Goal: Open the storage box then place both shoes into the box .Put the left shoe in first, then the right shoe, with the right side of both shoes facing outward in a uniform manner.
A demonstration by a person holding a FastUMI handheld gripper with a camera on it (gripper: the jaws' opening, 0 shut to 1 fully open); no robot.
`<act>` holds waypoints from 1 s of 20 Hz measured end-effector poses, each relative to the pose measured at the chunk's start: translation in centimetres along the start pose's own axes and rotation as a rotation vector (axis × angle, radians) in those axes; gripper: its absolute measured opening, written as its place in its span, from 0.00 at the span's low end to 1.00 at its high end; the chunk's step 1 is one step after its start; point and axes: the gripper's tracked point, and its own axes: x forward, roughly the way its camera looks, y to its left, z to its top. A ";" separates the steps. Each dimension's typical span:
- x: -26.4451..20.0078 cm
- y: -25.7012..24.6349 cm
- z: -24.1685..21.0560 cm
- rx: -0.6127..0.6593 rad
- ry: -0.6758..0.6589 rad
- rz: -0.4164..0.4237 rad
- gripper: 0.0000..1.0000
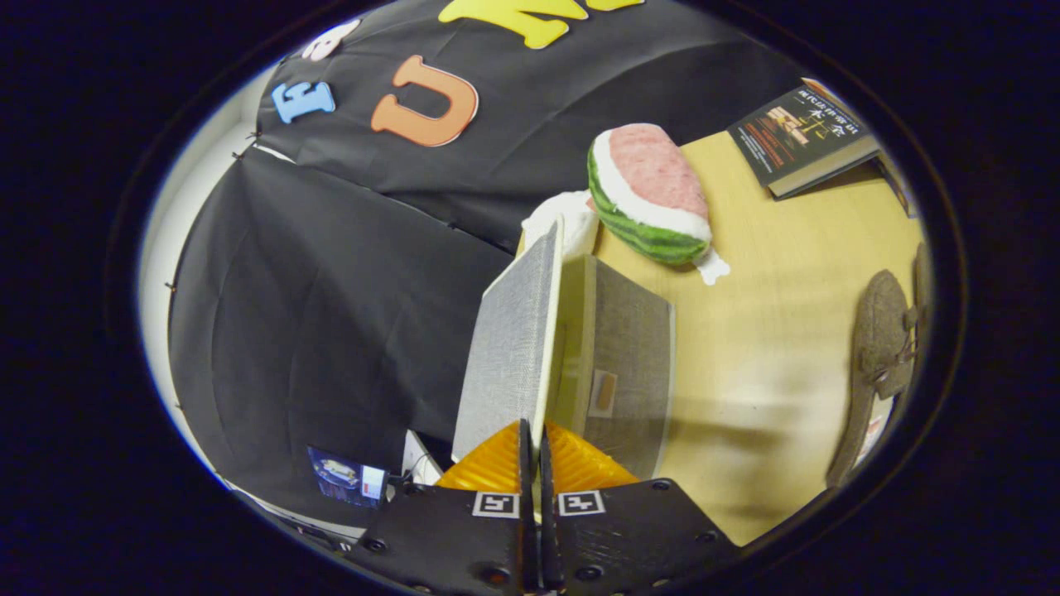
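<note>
A grey fabric storage box (625,356) stands on the wooden table (778,331) just ahead of my fingers. Its grey lid (512,348) is swung up on edge, standing nearly upright. My gripper (534,439) is shut on the lid's near edge, both fingers pressing its thin rim. The view is rolled, so the table appears tilted. A brown-grey shoe (882,348) lies on the table well off to the far side of the box from the lid; a second shoe's edge (921,281) peeks behind it.
A plush watermelon slice (650,194) rests on the table beyond the box, with a white soft thing (563,219) beside it. A dark book (799,136) lies farther back. Black cloth walls the booth beyond the table.
</note>
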 end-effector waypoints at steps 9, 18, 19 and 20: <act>0.3 5.4 0.7 -0.022 -0.012 0.001 0.00; 4.1 17.7 1.1 -0.075 0.019 0.083 0.00; 4.8 19.0 0.7 -0.083 0.023 0.083 0.01; 5.4 20.1 0.4 -0.093 0.027 0.083 0.01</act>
